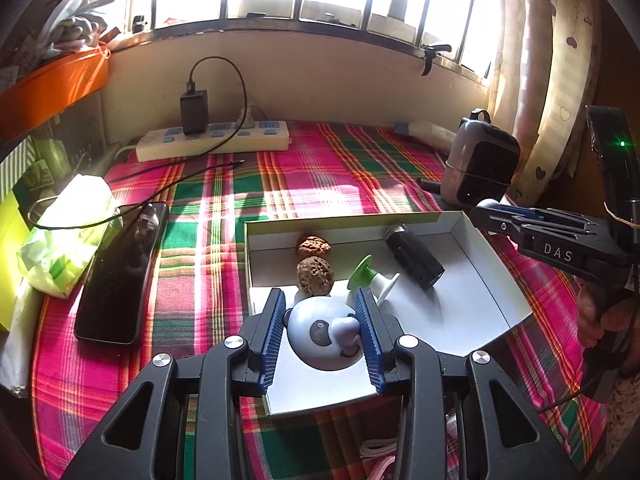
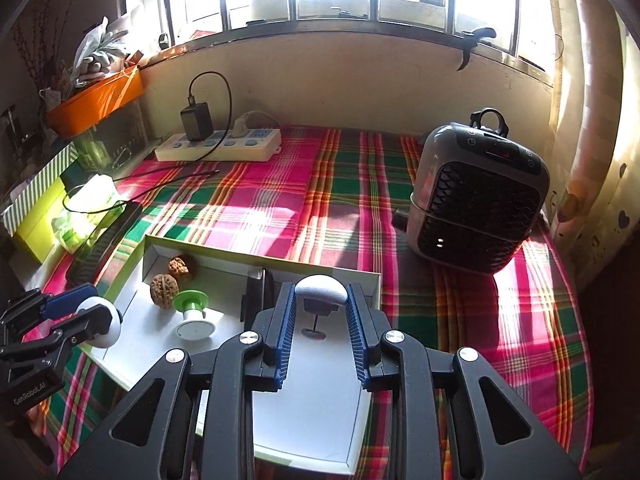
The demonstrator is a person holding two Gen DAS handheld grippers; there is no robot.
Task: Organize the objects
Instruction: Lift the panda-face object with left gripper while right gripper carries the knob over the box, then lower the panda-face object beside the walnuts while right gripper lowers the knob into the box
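On the far left of the table (image 1: 280,184), outside the box, lie a pack of tissues (image 1: 68,232) and a phone (image 1: 120,272) side by side on the checked cloth, with a power strip (image 1: 212,140) behind them by the wall. None of these has been put away, and whether they belong to the job I cannot tell.

The white box (image 1: 492,272) sits in the middle and already holds two walnuts (image 1: 315,262), a green-and-white spool (image 1: 370,276) and a black cylinder (image 1: 414,256), so a good part of the sorting looks done.

The left gripper (image 1: 320,328) has its pads pressed on the sides of a round panda-faced toy (image 1: 326,336), held over the near left part of the box.

Further right, the right gripper (image 2: 320,312) is closed on a small pale rounded piece (image 2: 320,290) at its fingertips, held above the box near its far wall; what the piece is I cannot make out.

A heater (image 2: 480,200) stands on the table at the right, well apart from the box.

By my reading, both held things still have to be set down and let go inside the box.
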